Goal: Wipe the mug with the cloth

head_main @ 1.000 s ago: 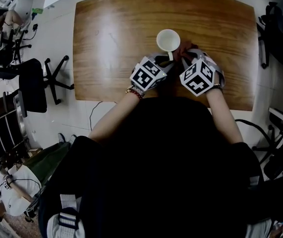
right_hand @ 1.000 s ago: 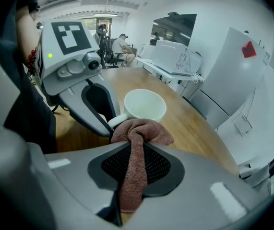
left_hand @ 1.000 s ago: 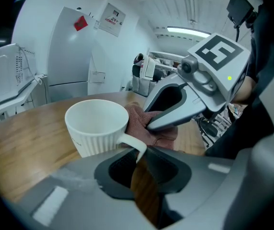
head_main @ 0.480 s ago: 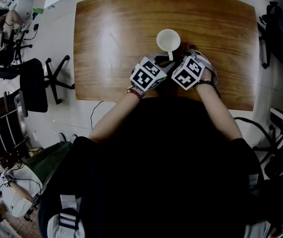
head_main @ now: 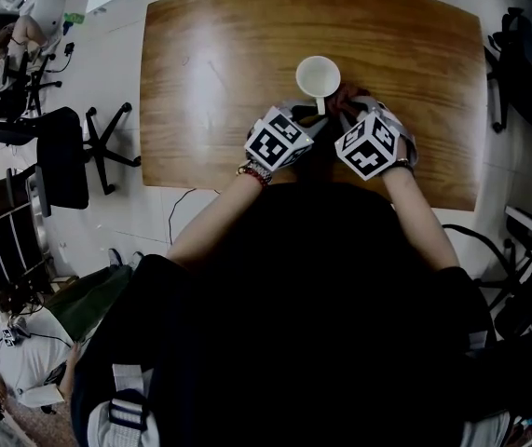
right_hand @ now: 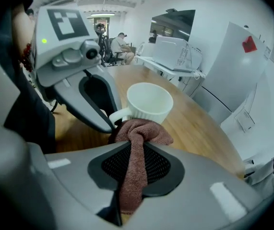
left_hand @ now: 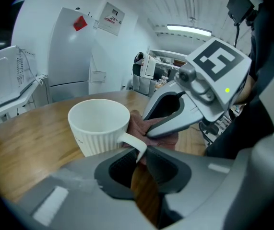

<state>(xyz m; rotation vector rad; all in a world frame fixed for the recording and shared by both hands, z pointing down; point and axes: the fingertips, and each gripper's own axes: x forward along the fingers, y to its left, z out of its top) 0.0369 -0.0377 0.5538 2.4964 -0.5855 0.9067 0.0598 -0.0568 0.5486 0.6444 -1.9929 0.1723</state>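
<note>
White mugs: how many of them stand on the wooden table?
1. The white ribbed ceramic mug stands on the wooden table, its handle in the left gripper, a reddish-brown cloth beside it. The person's body hides the table's near edge.

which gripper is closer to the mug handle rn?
Left. The left gripper has the mug handle between its jaws, gripping it. The right gripper, shut on the cloth, sits just beside the handle, cloth bunched by the mug.
</note>
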